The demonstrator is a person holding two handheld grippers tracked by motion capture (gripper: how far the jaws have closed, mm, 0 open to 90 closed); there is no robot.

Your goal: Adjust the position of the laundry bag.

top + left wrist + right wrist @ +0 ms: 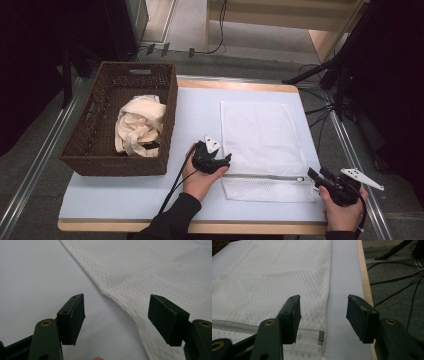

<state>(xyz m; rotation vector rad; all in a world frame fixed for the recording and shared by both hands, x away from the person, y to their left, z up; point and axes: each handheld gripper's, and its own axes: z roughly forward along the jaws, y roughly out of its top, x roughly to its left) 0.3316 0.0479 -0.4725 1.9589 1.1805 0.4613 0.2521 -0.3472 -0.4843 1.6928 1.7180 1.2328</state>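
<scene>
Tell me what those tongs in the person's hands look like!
Both are black, chunky tools. The left tongs carry a grey three-cornered plate with small holes on top and trail a black cable along a dark long sleeve. The right tongs have the same kind of plate. Close up, each has two flat rectangular black pads on dark arms with brass-coloured rivets.

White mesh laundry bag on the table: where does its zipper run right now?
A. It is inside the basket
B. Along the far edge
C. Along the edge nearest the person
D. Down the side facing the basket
C: in the high view the grey zipper crosses the white mesh laundry bag near its edge closest to the person, between the left gripper and the right gripper.
</scene>
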